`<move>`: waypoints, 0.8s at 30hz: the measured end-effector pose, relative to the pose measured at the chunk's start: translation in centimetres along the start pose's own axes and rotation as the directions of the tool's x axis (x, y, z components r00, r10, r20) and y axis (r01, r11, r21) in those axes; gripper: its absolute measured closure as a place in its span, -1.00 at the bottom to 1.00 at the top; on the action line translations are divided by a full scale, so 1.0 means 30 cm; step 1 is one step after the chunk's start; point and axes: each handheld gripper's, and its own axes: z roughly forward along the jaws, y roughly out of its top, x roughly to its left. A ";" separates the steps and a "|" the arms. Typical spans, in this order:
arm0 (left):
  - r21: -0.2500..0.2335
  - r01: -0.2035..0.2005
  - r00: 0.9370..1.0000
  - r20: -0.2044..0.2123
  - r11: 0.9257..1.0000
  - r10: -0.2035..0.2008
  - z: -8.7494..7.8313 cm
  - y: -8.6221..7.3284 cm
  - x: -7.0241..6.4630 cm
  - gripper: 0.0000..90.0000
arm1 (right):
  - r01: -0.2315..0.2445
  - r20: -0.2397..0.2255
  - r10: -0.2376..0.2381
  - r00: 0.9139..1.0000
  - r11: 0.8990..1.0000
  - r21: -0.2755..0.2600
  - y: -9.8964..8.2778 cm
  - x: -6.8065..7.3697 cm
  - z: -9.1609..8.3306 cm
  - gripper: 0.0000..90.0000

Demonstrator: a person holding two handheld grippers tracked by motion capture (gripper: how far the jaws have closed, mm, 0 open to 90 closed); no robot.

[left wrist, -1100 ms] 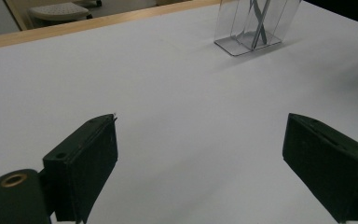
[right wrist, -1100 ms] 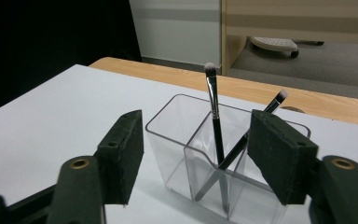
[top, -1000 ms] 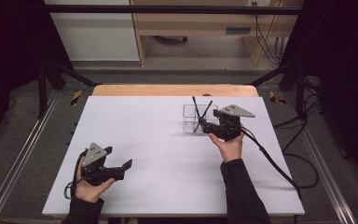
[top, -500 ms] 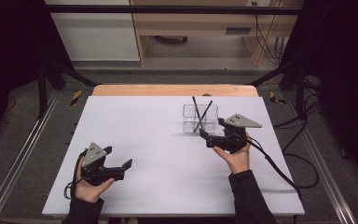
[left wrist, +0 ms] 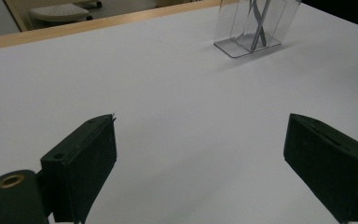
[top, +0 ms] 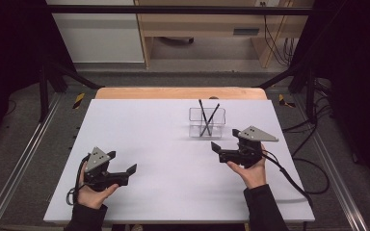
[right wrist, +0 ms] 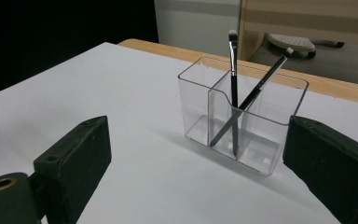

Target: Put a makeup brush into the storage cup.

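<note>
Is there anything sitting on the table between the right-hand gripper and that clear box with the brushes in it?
Nothing visible does. The right gripper is open and empty, and only bare white table lies between it and the clear box. The two brushes stand inside the box, leaning across each other.

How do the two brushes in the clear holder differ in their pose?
One brush stands almost upright in the holder; the other brush leans steeply and crosses it low down. The upright brush has a darker, rounded tip; the leaning brush has a pale tip that points toward the far table edge. Both are thin, black-handled and stand tip up, untouched by either tool.
</note>
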 end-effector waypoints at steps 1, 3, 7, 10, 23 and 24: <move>-0.001 0.001 1.000 0.000 1.000 -0.001 0.000 0.000 0.000 -0.81 | -0.002 -0.003 0.002 1.000 1.000 0.000 -0.005 -0.001 -0.006 -0.82; -0.001 0.001 1.000 0.000 1.000 -0.001 0.000 0.000 0.000 -0.81 | 0.000 -0.003 0.000 1.000 1.000 -0.001 -0.013 -0.003 -0.015 -0.83; 0.000 0.002 1.000 0.001 1.000 -0.002 0.001 -0.001 0.000 -0.81 | -0.003 -0.002 0.003 1.000 1.000 0.001 -0.031 -0.006 -0.039 -0.84; 0.002 0.000 1.000 0.001 1.000 0.000 0.002 -0.002 0.000 -0.81 | 0.003 -0.008 -0.003 1.000 1.000 0.001 -0.045 -0.009 -0.058 -0.84; -0.004 0.007 1.000 0.001 1.000 -0.007 0.001 -0.006 0.005 -0.81 | -0.016 0.015 0.016 1.000 1.000 0.022 -0.104 -0.039 -0.103 -0.85; -0.005 0.008 1.000 0.002 1.000 -0.008 0.002 -0.007 0.004 -0.81 | -0.019 0.017 0.019 1.000 1.000 0.019 -0.108 -0.043 -0.108 -0.85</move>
